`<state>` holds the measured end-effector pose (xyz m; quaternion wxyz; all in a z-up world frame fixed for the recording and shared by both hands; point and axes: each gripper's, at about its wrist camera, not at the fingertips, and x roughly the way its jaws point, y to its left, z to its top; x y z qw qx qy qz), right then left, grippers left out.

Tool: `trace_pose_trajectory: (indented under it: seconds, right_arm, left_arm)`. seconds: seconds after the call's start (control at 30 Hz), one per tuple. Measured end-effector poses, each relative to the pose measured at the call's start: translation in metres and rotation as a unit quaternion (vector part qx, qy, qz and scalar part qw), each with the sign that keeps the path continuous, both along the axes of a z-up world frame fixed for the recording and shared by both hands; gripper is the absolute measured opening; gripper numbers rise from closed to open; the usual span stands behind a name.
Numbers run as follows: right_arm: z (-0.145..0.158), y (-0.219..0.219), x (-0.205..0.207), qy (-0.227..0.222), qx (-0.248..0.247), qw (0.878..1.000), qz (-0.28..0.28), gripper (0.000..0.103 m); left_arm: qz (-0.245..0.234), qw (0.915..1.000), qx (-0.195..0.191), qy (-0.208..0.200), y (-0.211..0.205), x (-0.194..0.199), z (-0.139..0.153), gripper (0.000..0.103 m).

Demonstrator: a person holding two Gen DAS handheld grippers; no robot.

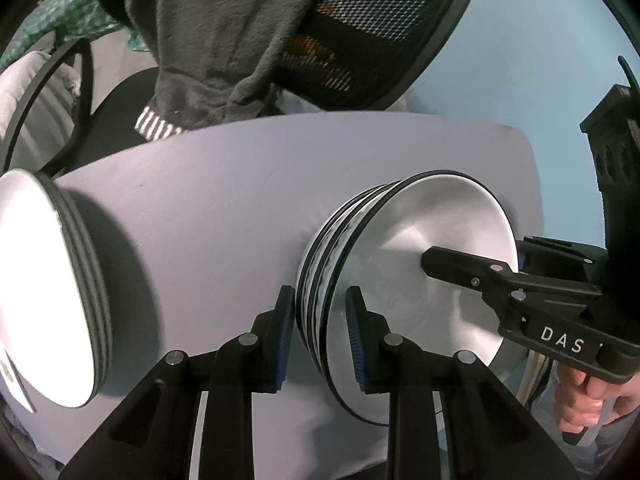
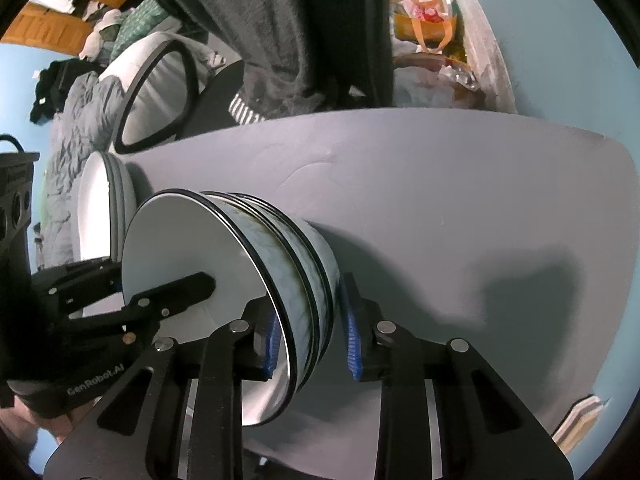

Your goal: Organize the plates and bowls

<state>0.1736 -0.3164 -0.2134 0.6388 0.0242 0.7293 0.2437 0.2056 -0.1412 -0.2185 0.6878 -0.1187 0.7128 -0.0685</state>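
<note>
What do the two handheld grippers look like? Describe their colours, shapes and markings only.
Both are matte black plastic. The left gripper and right gripper each have two angular fingers on linked bars with round silver pins, tipped with ribbed blue pads. Triangular cut-outs lighten the base plates. White lettering marks the bodies: "DAS" on the right one, "GenRobot.AI" on the left one. A bare hand grips a black handle; no sleeve shows.
</note>
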Motion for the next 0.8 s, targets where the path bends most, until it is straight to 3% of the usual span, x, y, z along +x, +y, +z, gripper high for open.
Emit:
trace_pose_trajectory:
  seconds: [0.8]
  right_arm:
    - [-0.005,0.102,-0.095,0.019,0.007,0.999,0.049,0.025]
  left_arm:
    - [0.062,0.9977,0.024,0.015,0.104,-0.137,0.005,0.025]
